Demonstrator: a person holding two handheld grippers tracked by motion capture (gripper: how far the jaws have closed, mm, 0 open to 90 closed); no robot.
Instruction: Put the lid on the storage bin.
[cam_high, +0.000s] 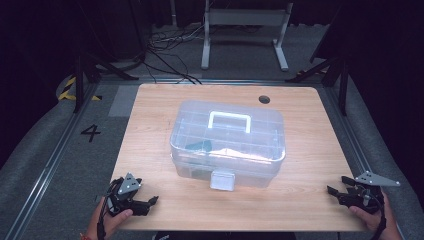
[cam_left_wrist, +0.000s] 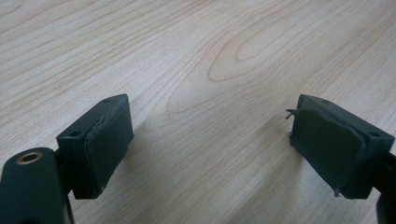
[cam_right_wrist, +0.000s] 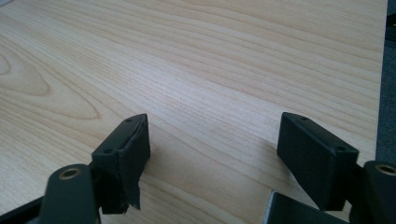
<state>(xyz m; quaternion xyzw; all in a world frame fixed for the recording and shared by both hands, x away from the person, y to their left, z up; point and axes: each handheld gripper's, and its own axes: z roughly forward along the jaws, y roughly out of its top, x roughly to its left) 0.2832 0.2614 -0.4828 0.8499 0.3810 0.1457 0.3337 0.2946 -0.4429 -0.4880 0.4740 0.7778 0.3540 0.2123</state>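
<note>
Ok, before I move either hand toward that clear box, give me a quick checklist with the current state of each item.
1. Left tongs open, nothing between the pads: ok.
2. Right tongs open, nothing between the pads: ok.
3. Clear box lid down: ok.
4. Front latch fastened: cannot tell.
5. White handle lying flat on the lid and unobstructed: ok.
6. Table bare between both tongs and the box: ok.
</note>
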